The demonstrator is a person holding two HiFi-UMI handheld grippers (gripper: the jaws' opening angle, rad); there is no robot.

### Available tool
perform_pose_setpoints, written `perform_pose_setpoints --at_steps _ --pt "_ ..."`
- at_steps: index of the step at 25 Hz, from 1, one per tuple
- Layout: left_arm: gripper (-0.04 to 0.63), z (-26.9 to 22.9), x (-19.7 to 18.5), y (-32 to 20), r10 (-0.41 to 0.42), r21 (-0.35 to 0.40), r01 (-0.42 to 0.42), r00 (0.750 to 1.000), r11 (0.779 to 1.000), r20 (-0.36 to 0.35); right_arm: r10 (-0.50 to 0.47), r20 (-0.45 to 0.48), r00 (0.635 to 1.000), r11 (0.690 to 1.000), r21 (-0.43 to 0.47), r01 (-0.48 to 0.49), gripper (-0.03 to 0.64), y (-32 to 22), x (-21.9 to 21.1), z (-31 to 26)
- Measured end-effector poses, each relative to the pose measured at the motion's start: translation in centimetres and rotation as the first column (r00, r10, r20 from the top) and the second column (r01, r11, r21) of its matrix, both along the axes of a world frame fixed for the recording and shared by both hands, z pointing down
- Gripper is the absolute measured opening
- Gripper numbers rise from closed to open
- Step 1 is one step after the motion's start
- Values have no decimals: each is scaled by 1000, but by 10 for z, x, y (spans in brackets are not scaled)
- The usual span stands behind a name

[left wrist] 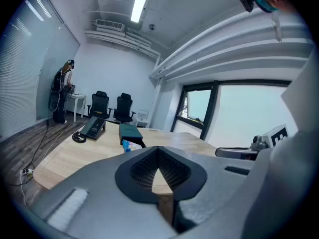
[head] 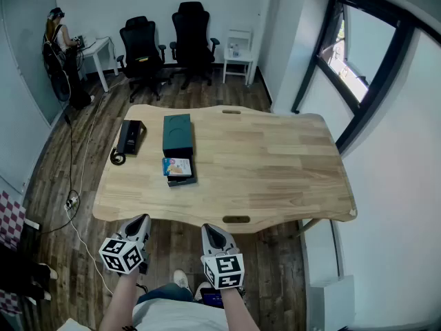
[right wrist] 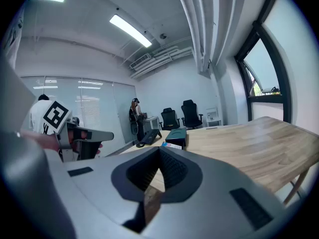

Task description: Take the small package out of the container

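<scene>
Small package (head: 177, 165), light-coloured with blue and orange print, lies flat in the pulled-out drawer (head: 182, 180) of a dark green box (head: 177, 134) on the left half of the wooden table (head: 275, 164). Drawer slid out toward the near edge; package covers most of it, nothing else made out inside. Left gripper (head: 140, 220): jaws pressed together, nothing between them, held in the air off the table's near edge, well apart from the box. Right gripper (head: 209, 230): jaws likewise closed and empty, beside the left one, also short of the table. Both point toward the table, tipped slightly down. Black phone (head: 129, 137) with a coiled cord lies left of the box, not touching it. Two black office chairs (head: 169, 43) stand beyond the far edge.
</scene>
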State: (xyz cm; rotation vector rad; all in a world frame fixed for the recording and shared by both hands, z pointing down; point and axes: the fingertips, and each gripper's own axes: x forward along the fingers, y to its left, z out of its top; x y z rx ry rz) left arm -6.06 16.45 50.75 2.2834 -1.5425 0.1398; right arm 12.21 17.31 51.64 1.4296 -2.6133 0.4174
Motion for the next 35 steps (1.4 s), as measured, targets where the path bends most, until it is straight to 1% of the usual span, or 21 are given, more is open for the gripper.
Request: perform_pose_setpoints --at_steps 6,14,21,25,28,31,33,35 --pt "0 0 3 10 5 -4 -5 1000 1000 -5 3 -18 1000 1000 -5 -3 3 10 5 5" --pt "2 -3 -3 21 -9 -4 9 1000 1000 -13 9 6 1000 1000 -8 -9 3 12 5 3" --pt "0 -2 -8 13 -27 6 27 998 1000 -57 -6 5 1000 1000 -1 6 3 4 1 3" --pt "0 3 -3 -4 -4 8 5 998 1000 -69 -10 3 1000 1000 4 10 3 -14 -3 4" --pt "0 10 -3 -25 -2 2 3 997 1000 -83 -6 -3 1000 1000 3 6 3 -35 -3 6" --pt "0 13 -7 -56 -2 4 3 995 1000 -101 -1 -17 1000 1000 -1 1 3 -63 -4 10" --pt "0 17 -4 -81 15 2 -15 994 1000 -112 8 -28 1000 1000 -8 -9 3 -84 -5 14" --pt "1 22 -1 -110 42 -6 -43 993 999 -108 22 -37 999 1000 -20 -23 3 -109 -6 19"
